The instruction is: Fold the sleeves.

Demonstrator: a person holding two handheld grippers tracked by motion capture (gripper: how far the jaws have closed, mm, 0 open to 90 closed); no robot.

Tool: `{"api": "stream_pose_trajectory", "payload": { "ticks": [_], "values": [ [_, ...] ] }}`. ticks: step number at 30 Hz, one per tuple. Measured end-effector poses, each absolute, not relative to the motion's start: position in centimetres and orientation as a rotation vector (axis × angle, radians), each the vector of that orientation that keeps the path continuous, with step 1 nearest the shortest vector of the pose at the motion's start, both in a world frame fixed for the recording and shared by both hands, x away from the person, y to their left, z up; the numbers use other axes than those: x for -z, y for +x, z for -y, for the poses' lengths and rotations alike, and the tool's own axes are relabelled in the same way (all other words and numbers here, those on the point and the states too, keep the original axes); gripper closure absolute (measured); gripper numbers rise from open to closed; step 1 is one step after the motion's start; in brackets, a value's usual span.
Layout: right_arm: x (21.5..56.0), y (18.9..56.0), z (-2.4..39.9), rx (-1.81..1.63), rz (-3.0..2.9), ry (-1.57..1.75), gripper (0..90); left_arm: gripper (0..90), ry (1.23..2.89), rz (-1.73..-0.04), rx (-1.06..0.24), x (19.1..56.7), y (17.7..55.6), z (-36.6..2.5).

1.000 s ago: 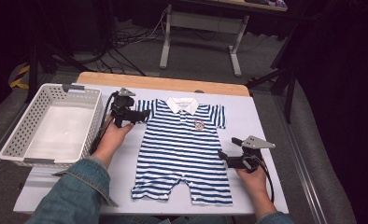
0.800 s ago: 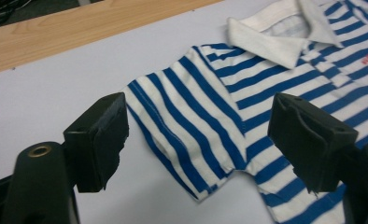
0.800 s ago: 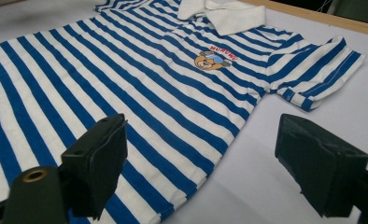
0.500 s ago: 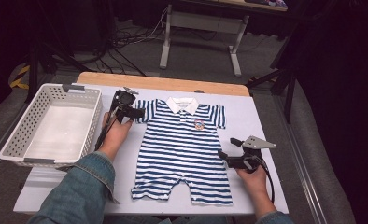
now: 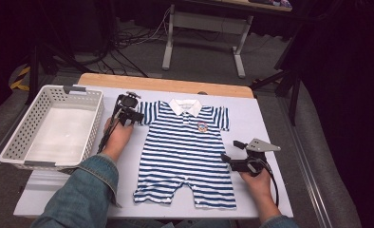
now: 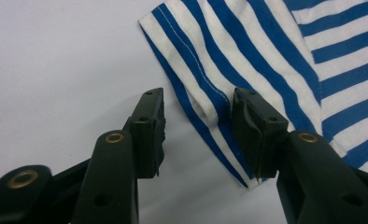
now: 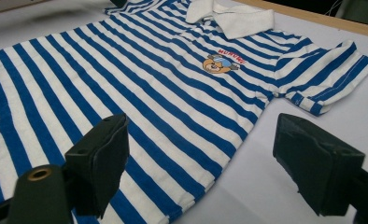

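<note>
- Romper [image 5: 185, 152], blue and white stripes, lies flat, front up, in the middle of the white table [image 5: 275, 123]; its long axis runs from the person's side to the far side, with the white collar [image 5: 185, 106] at the far end and the two leg openings toward the person.
- White basket [image 5: 52, 128] sits at the table's left edge, well apart from the romper; its near corner is hidden behind the denim sleeve [image 5: 88, 190].
- Left gripper [image 5: 133, 116] is at the romper's left sleeve; its jaws have just been closing, now stand narrow, and a raised fold of the sleeve hem [image 6: 205, 100] sits between them. One pad touches the cloth; whether the other presses on it I cannot tell.
- Chest badge [image 7: 222, 61] has small red lettering too blurred to read.
- Right gripper [image 5: 232, 152] rests beside the romper's right side seam, jaws wide, one over the striped cloth and one over bare table, holding nothing.
- Beyond the wooden far edge lie grey floor, loose cables and a metal table frame, with a dark surround.
</note>
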State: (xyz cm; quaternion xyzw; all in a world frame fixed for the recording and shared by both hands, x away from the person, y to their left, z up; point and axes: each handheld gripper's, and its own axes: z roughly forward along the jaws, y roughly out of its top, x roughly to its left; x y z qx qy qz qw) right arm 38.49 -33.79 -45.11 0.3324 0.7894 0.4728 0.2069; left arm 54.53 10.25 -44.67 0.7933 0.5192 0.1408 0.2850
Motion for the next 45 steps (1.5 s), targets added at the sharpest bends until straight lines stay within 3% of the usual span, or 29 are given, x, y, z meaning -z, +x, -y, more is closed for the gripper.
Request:
{"api": "stream_pose_trajectory", "payload": {
  "ticks": [3, 5, 9, 17, 26, 28, 29, 31, 36, 45],
  "values": [
    [45.1, 38.5, 33.8, -1.326, -2.198, 0.925, 19.1, 65.3, 2.123, -1.372, -0.35, 44.6, 54.5, -10.2],
    [45.1, 38.5, 33.8, -1.324, -2.198, 0.924, 19.1, 78.7, 2.104, -1.367, -0.297, 44.6, 54.5, -10.2],
    [45.1, 38.5, 33.8, -1.332, -2.2, 0.924, 19.1, 85.6, 2.11, -1.326, -0.336, 44.3, 54.3, -10.0],
    [45.0, 38.5, 34.0, -1.35, -2.19, 0.932, 19.1, 85.9, 2.067, -1.2, -0.397, 42.5, 53.5, -8.7],
    [45.0, 38.4, 34.0, -1.355, -2.192, 0.929, 19.1, 85.8, 2.127, -1.078, -0.4, 41.9, 53.3, -5.6],
    [45.0, 38.4, 34.0, -1.358, -2.19, 0.929, 19.1, 83.6, 2.122, -1.052, -0.357, 42.2, 53.4, -5.2],
    [45.0, 38.4, 34.0, -1.359, -2.189, 0.931, 19.0, 74.0, 2.12, -1.035, -0.327, 42.4, 53.4, -5.1],
    [45.0, 38.4, 34.1, -1.361, -2.188, 0.931, 18.9, 69.7, 2.137, -1.005, -0.291, 42.5, 53.2, -4.9],
    [45.0, 38.4, 34.1, -1.365, -2.187, 0.929, 18.9, 55.9, 2.188, -1.044, -0.331, 42.3, 53.3, -5.6],
    [45.0, 38.4, 34.1, -1.362, -2.188, 0.932, 18.7, 51.1, 2.171, -1.081, -0.189, 43.0, 52.7, -6.3]
  ]
}}
